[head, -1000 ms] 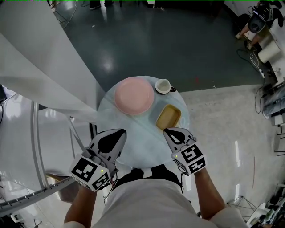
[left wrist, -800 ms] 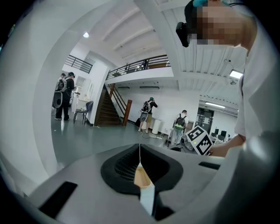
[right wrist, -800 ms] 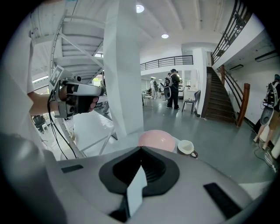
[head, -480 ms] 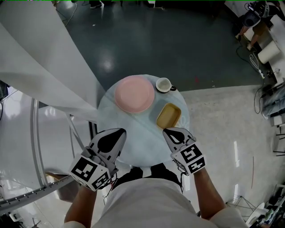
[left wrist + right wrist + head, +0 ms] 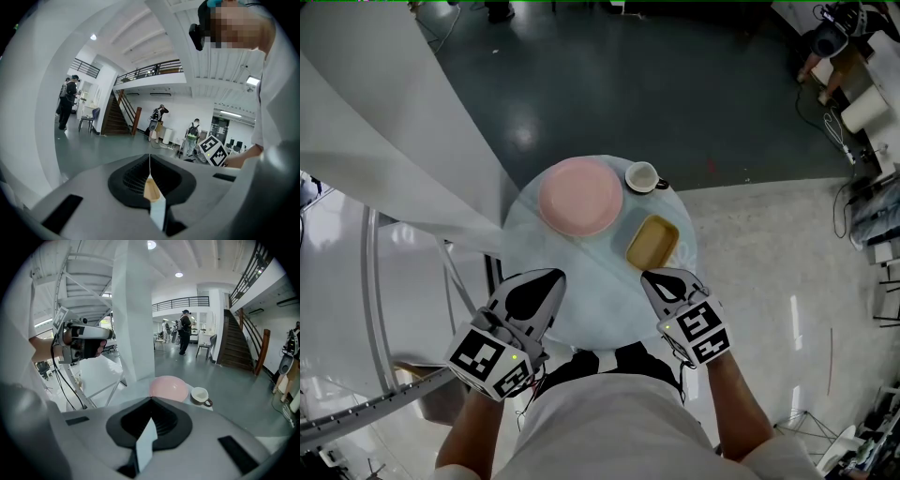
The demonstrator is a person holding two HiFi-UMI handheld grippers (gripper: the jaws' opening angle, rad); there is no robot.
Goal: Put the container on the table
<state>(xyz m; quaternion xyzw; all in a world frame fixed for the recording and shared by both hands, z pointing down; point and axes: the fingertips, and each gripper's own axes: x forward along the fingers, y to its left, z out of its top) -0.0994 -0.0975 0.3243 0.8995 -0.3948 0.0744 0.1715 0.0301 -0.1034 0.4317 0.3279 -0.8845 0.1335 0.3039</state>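
One: Two grippers low in the head view. Left gripper (image 5: 551, 277) hangs over the near left rim of the round table (image 5: 592, 274), right gripper (image 5: 652, 277) over the near right rim.

Other: Jaw state?

One: Left gripper view: the left gripper (image 5: 149, 156) has its jaws pressed together at the tips, nothing between them. Right gripper view: the right gripper (image 5: 151, 400) is the same, jaws met, nothing gripped.

Other: Task item?

One: Yellow container (image 5: 652, 243), rectangular, flat on the table top on its right half. It is near the right rim, just beyond the right gripper's tips and apart from them. Its inside shows plain yellow.

Other: Other vessels?

One: Pink dish (image 5: 580, 196) at the far left of the top, inside plain pink. White cup (image 5: 642, 177) with a dark handle at the far rim, just right of the dish; pale inside, contents cannot be told. Both show in the right gripper view too, dish (image 5: 168, 387) and cup (image 5: 200, 395), side by side and apart.

Other: Room to move?

One: Bare table top runs between the two grippers and up to the dish. White beam (image 5: 394, 141) slants down close to the table's left edge. Dark floor (image 5: 628, 84) lies open beyond the far rim, pale floor (image 5: 769, 262) open to the right.
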